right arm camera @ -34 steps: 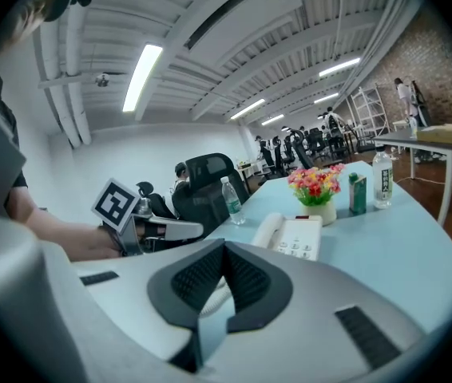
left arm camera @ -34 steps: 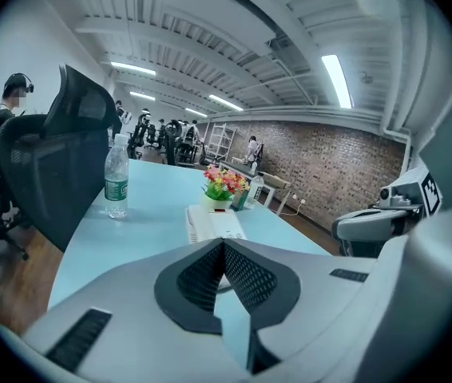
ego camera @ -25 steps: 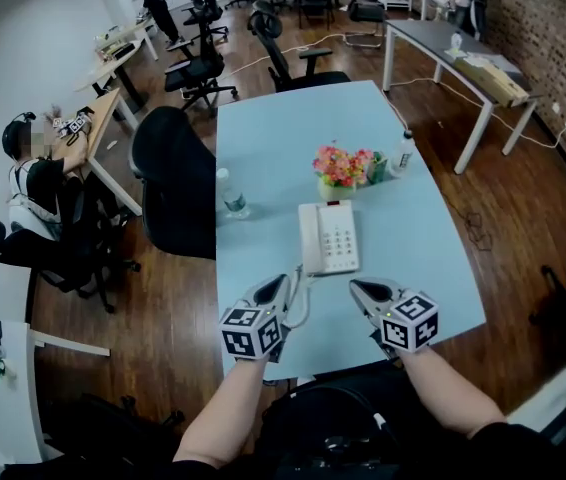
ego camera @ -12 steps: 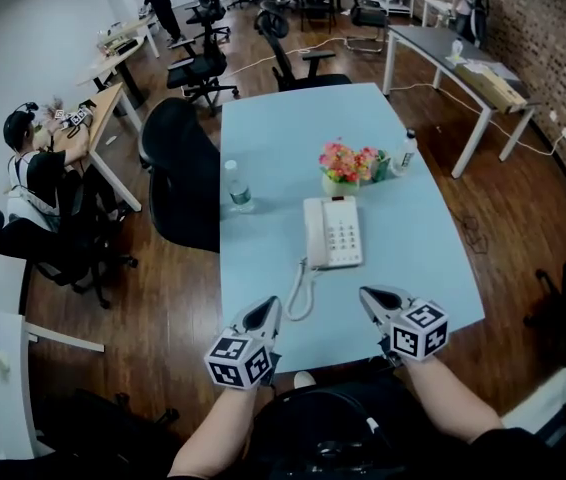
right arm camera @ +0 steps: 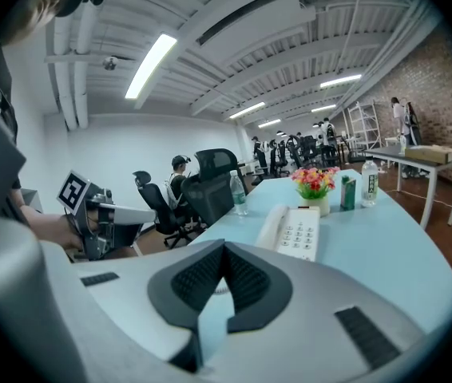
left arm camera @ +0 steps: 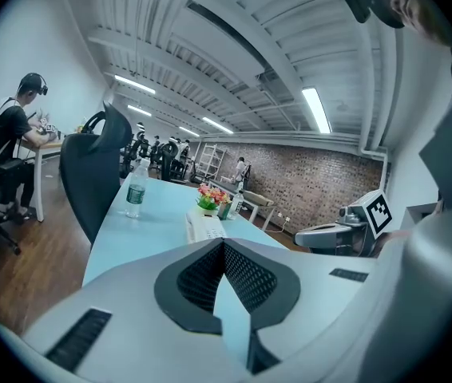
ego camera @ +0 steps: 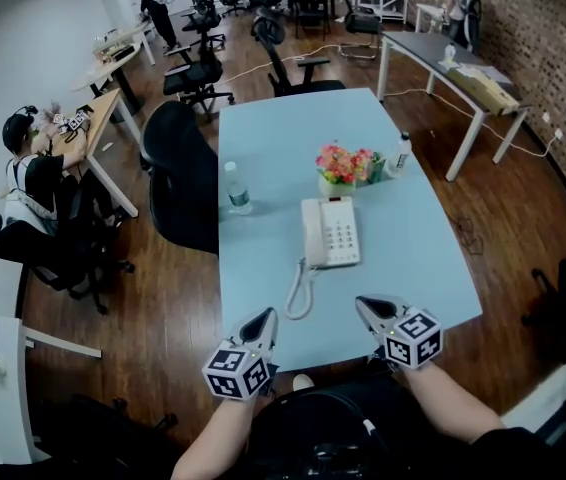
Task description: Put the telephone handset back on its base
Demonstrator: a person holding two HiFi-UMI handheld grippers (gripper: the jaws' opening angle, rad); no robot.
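The worktop (ego camera: pixel 403 238) is a long pale blue one. The phone (ego camera: pixel 337 233) sits about midway along it, just on the near side of the flowers (ego camera: pixel 343 165), with a bottle (ego camera: pixel 236 190) close to the left edge. The handset (ego camera: pixel 310 231) lies along the phone's left side, lined up with the body and apparently seated in its cradle, though the head view is too small to show how snugly. Its cord (ego camera: pixel 298 290) runs loose in a curl from the phone toward the near edge. Both tools hang over the near edge, well apart from the phone: the left tool (ego camera: pixel 264 318) toward the near left corner, the right tool (ego camera: pixel 365 305) further right. Each one's own view shows the pads meeting at the tip, closed with nothing between them. By the look of it the task is done, since the handset is on its base and neither tool holds anything. At most, a check that the handset is fully down remains.
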